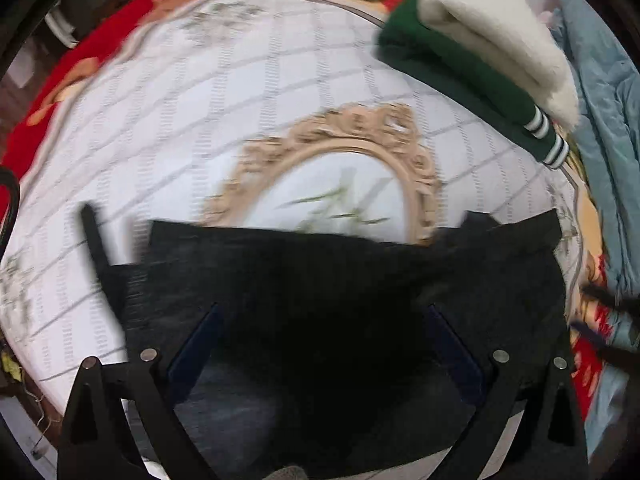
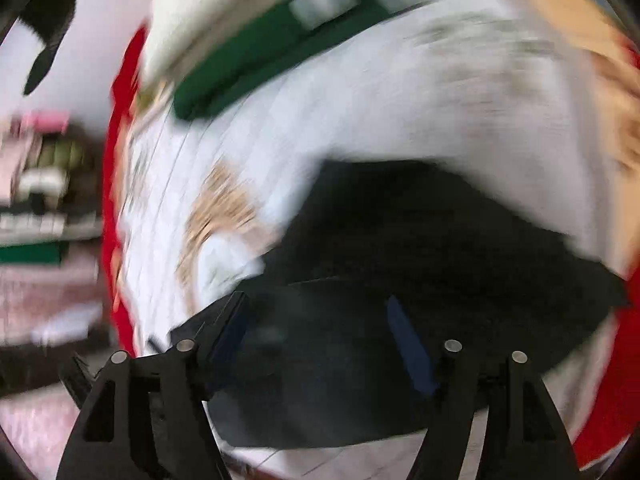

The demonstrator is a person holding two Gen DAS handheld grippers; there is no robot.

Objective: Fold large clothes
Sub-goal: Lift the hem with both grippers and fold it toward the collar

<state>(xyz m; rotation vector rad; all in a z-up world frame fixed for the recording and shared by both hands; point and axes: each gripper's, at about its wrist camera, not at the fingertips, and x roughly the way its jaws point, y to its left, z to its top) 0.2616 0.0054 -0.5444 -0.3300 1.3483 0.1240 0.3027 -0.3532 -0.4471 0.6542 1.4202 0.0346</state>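
Black garment [image 1: 340,280] lies flat on the white bedspread [image 1: 180,120], beneath both tongs, left [image 1: 320,344] and right [image 2: 320,336], each spread open and gripping nothing. No legible writing.

Both wrist cameras look steeply down, close over the bed [image 1: 200,100], sharing the black garment [image 1: 320,280] and green-and-cream folded stack [image 1: 460,60].

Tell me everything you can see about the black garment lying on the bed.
The black garment is dark, matte, slightly textured cloth. It lies flat on the white quilted bedspread, covering the lower part of its beige oval motif, with a straight far edge and a small raised fold at one far corner. It looks folded into a broad rectangle. Both grippers' fingers frame it from above; whether they touch it is unclear through the blur.
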